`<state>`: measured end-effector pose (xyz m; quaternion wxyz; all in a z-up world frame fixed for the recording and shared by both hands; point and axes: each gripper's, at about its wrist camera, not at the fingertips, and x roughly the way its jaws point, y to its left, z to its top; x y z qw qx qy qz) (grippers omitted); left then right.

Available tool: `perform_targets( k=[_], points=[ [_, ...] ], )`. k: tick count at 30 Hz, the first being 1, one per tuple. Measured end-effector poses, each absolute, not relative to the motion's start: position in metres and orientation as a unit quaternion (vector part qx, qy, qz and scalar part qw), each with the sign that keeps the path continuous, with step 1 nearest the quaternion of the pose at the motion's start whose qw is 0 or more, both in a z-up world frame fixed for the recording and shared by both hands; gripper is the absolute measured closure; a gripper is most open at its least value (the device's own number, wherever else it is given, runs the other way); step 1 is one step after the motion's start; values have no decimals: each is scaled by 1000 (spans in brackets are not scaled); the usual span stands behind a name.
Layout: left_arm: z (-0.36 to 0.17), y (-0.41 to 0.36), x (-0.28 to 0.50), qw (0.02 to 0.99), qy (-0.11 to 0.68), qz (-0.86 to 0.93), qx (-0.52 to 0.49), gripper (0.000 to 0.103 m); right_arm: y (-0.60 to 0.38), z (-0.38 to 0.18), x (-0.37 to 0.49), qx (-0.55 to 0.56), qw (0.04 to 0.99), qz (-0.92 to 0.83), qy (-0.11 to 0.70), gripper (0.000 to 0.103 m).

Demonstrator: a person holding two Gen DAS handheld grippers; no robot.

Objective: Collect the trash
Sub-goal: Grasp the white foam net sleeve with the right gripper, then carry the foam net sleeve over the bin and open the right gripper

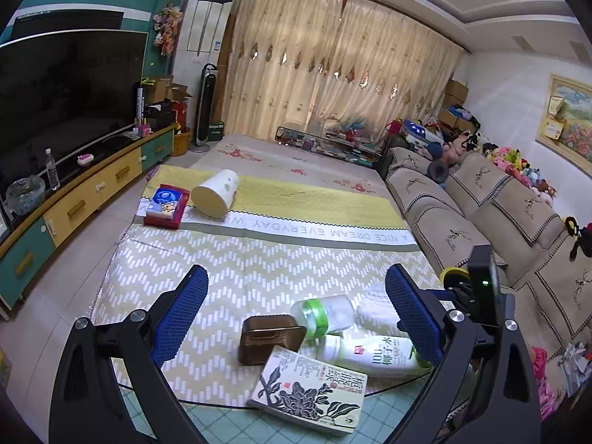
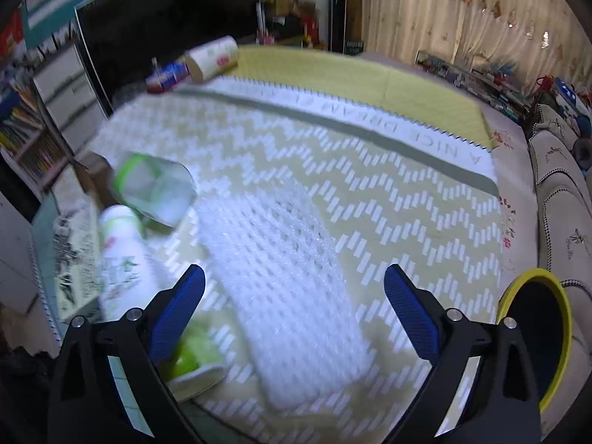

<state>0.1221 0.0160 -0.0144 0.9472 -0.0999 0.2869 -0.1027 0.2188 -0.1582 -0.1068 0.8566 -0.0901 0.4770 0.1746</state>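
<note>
Mat [image 1: 259, 259] on the floor, zigzag pattern, is the reference for everything.

Bubble wrap sheet [image 2: 285, 288]: biggest trash item, lies flat on the mat. In the right wrist view its long axis runs from near edge up and slightly left, far end toward the clear jar. It sits between the right gripper [image 2: 294, 277] blue pads; jaws spread wide, touching nothing. View is motion-blurred.

White bottle [image 1: 373, 357]: on its side at the mat's near edge, long axis roughly across the left wrist view, white cap end pointing left toward the brown tin, other end at the left gripper's right pad.

Book [image 1: 310, 392]: flat, lower part off the mat's near edge on the teal tiles, corner overlapping the bottle.

Brown tin [image 1: 268, 338]: on the mat, just left of the bottle, touching the book's top corner.

Clear jar [image 1: 323, 314]: on its side with green lid facing left, just behind bottle and tin.

Left gripper [image 1: 296, 281]: jaws spread, holding nothing, over this cluster.

Bin [image 1: 216, 192]: tipped over at the mat's far left, tissue box [image 1: 166, 205] beside it.
</note>
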Motion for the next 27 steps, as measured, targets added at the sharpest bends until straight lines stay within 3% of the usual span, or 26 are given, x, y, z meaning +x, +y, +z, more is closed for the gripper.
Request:
perform_targets(
  k=[5, 8, 10, 13, 27],
  points=[
    [-23, 16, 127, 942, 298, -111, -105, 8, -166, -125, 237, -60, 839, 180, 511, 12],
    [-27, 10, 134, 938, 308, -117, -107, 8, -173, -122, 237, -49, 846, 165, 504, 33],
    [-27, 5, 136, 937, 312, -118, -107, 8, -182, -119, 238, -27, 847, 161, 505, 68],
    [-28, -2, 137, 936, 314, -123, -101, 8, -192, -114, 233, 2, 852, 156, 501, 81],
    [-32, -10, 139, 932, 320, -136, -97, 8, -263, -76, 183, 100, 893, 84, 430, 83]
  ],
)
